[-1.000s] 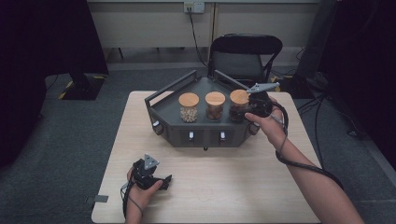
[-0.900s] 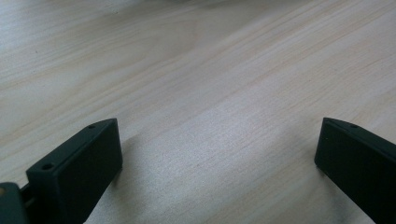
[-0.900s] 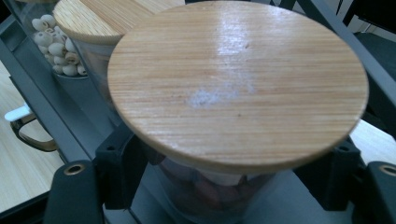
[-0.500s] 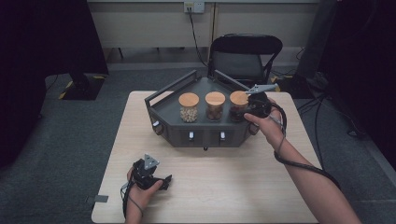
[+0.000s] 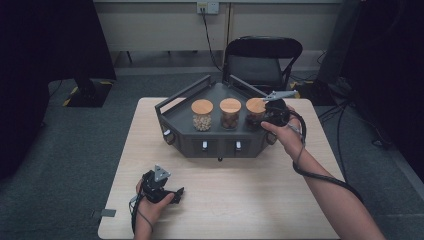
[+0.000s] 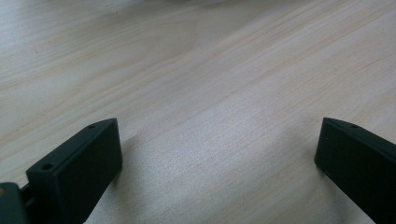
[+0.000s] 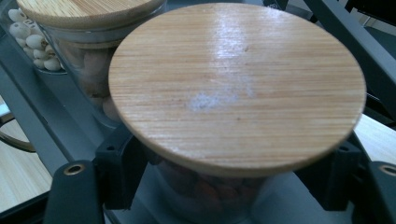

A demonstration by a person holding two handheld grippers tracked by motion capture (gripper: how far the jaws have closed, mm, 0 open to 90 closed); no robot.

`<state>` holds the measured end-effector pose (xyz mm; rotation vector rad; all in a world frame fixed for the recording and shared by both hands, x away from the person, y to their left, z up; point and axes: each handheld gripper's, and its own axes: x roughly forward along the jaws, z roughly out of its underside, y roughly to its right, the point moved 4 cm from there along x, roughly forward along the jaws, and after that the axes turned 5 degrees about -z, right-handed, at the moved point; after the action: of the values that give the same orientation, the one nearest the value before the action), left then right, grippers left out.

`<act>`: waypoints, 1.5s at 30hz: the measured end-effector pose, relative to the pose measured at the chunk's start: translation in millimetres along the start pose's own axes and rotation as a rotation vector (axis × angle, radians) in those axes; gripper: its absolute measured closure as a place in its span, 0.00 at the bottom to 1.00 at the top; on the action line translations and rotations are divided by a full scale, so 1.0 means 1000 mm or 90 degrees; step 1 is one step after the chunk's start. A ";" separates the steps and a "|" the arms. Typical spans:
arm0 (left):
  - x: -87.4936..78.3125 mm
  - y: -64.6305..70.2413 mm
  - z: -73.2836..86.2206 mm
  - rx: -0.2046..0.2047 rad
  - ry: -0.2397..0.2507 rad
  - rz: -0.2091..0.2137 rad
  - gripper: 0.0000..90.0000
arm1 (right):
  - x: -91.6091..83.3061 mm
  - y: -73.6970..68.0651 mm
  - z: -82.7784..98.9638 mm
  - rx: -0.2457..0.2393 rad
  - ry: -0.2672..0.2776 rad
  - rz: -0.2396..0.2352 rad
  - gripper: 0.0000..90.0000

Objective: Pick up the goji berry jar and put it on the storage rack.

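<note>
Your right gripper (image 5: 266,116) reaches over the right end of the dark tray (image 5: 176,116) and is clamped on the rightmost jar (image 5: 255,111). In the right gripper view the jar's glass body sits between your two black jaws, one pad pressed against each side, while its round bamboo lid (image 7: 237,84) spreads just above the fingertips. Beyond the fingers on the left stand the middle jar (image 7: 88,70) and, farther off, the jar of pale beans (image 7: 28,32); all three stand upright in a row on the tray. Your left gripper (image 5: 165,192) rests near the front edge of the wooden table (image 6: 210,84), well apart from the tray, its jaws spread wide with bare tabletop between them.
</note>
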<state>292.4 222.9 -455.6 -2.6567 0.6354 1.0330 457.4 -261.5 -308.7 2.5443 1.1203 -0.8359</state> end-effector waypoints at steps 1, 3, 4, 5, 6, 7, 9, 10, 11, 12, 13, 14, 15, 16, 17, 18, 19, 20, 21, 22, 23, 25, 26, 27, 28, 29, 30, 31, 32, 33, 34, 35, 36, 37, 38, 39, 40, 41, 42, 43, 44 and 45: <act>0.000 0.000 0.000 0.000 0.000 0.000 0.00 | 0.000 0.000 0.000 0.002 0.001 -0.001 0.28; 0.000 0.000 0.000 0.000 0.000 0.000 0.00 | 0.000 0.001 0.001 0.004 0.004 -0.001 0.28; 0.000 0.000 0.000 0.000 0.000 0.000 0.00 | 0.000 0.001 0.001 0.006 0.004 -0.003 0.28; 0.000 0.000 0.000 0.000 0.000 0.000 0.00 | 0.000 0.001 0.001 0.008 0.004 -0.003 0.28; 0.000 0.000 0.000 0.000 0.000 0.000 0.00 | 0.001 0.001 0.002 0.009 0.005 -0.004 0.28; 0.000 0.000 0.000 0.000 0.000 0.000 0.00 | 0.001 0.001 0.002 0.010 0.005 -0.004 0.28; 0.000 0.000 0.000 0.000 0.000 0.000 0.00 | 0.001 0.001 0.002 0.010 0.006 -0.003 0.28; 0.000 0.000 0.000 0.000 0.000 0.000 0.00 | 0.002 0.000 0.002 0.008 0.008 -0.003 0.28; 0.000 0.000 0.000 0.000 0.000 0.000 0.00 | 0.002 0.000 0.002 0.008 0.008 -0.003 0.28; 0.000 0.000 0.000 0.000 0.000 0.000 0.00 | 0.002 0.000 0.002 0.012 0.009 -0.008 0.28; 0.000 0.000 0.000 0.000 0.000 0.000 0.00 | 0.003 0.001 0.003 0.019 0.012 -0.011 0.28; 0.000 0.000 0.000 0.000 0.000 0.000 0.00 | 0.003 0.001 0.004 0.020 0.014 -0.012 0.28; 0.000 0.000 0.000 0.000 0.000 0.000 0.00 | 0.003 0.001 0.004 0.020 0.014 -0.012 0.28; 0.000 0.000 0.000 0.000 0.000 0.000 0.00 | 0.003 0.000 0.005 0.022 0.016 -0.011 0.28; 0.000 0.000 0.000 0.000 0.000 0.000 0.00 | 0.003 0.000 0.005 0.022 0.016 -0.010 0.28; 0.000 0.000 0.000 0.000 0.000 0.000 0.00 | 0.004 -0.001 0.004 0.022 0.014 -0.009 0.28; 0.000 0.000 0.000 0.000 0.000 0.000 0.00 | 0.004 -0.001 0.003 0.022 0.013 -0.008 0.28; 0.000 0.000 0.000 0.000 0.000 0.000 0.00 | 0.004 0.000 0.003 0.020 0.013 -0.010 0.28; 0.000 0.000 0.000 0.000 0.000 0.000 0.00 | 0.004 0.000 0.003 0.020 0.013 -0.010 0.28; 0.000 0.000 0.000 0.000 0.000 0.000 0.00 | 0.004 -0.001 0.003 0.021 0.012 -0.009 0.28; 0.000 0.000 0.000 0.000 0.000 0.000 0.00 | 0.004 -0.001 0.003 0.021 0.011 -0.008 0.28; 0.000 0.000 0.000 0.000 0.000 0.000 0.00 | 0.004 -0.001 0.002 0.021 0.008 -0.007 0.28; 0.000 0.000 0.000 0.000 0.000 0.000 0.00 | 0.004 -0.002 0.002 0.016 0.006 -0.006 0.28; 0.000 0.000 0.000 0.000 0.000 0.000 0.00 | 0.004 -0.002 0.002 0.016 0.006 -0.006 0.28; 0.000 0.000 0.000 0.000 0.000 0.000 0.00 | 0.004 -0.002 0.002 0.017 0.006 -0.006 0.28; 0.000 0.000 0.000 0.000 0.000 0.000 0.00 | 0.004 -0.002 0.002 0.017 0.006 -0.006 0.28; 0.000 0.000 0.000 0.000 0.000 0.000 0.00 | 0.004 -0.002 0.002 0.017 0.006 -0.006 0.28; 0.000 0.000 0.000 0.000 0.000 0.000 0.00 | 0.004 -0.002 0.001 0.018 0.005 -0.006 0.28; 0.000 0.000 0.000 0.000 0.000 0.000 0.00 | 0.004 -0.002 0.001 0.018 0.004 -0.006 0.27; 0.000 0.000 0.000 0.000 0.000 0.000 0.00 | 0.004 -0.002 0.001 0.020 0.003 -0.004 0.26; 0.000 0.000 0.000 0.000 0.000 0.000 0.00 | 0.005 -0.002 0.001 0.022 0.002 -0.004 0.26; 0.000 0.000 0.000 0.000 0.000 0.000 0.00 | 0.005 -0.002 0.001 0.022 0.002 -0.004 0.26; 0.000 0.000 0.000 0.000 0.000 0.000 0.00 | 0.005 -0.002 0.001 0.026 0.001 -0.003 0.23; 0.000 0.000 0.000 0.000 0.000 0.000 0.00 | 0.005 -0.002 0.001 0.026 0.001 -0.003 0.23; 0.000 0.000 0.000 0.000 0.000 0.000 0.00 | 0.004 -0.001 0.000 0.031 0.002 -0.003 0.21; 0.000 0.000 0.000 0.000 0.000 0.000 0.00 | 0.004 -0.001 0.000 0.032 0.002 -0.003 0.20; 0.000 0.000 0.000 0.000 0.000 0.000 0.00 | 0.004 -0.002 0.000 0.032 0.001 -0.001 0.18; 0.000 0.000 0.000 0.000 0.000 0.000 0.00 | 0.004 -0.002 0.000 0.033 0.000 -0.002 0.17; 0.000 0.000 0.000 0.000 0.000 0.000 0.00 | 0.004 -0.002 0.000 0.034 -0.001 -0.004 0.16; 0.000 0.000 0.000 0.000 0.000 0.000 0.00 | 0.004 -0.002 0.000 0.036 0.000 -0.002 0.15; 0.000 0.000 0.000 0.000 0.000 0.000 0.00 | 0.003 -0.002 0.000 0.040 0.002 -0.001 0.13; 0.000 0.000 0.000 0.000 0.000 0.000 0.00 | 0.003 -0.002 0.000 0.041 0.002 -0.006 0.13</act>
<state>292.4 223.0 -455.6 -2.6570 0.6356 1.0329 457.6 -259.0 -310.5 2.5947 1.1258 -0.8837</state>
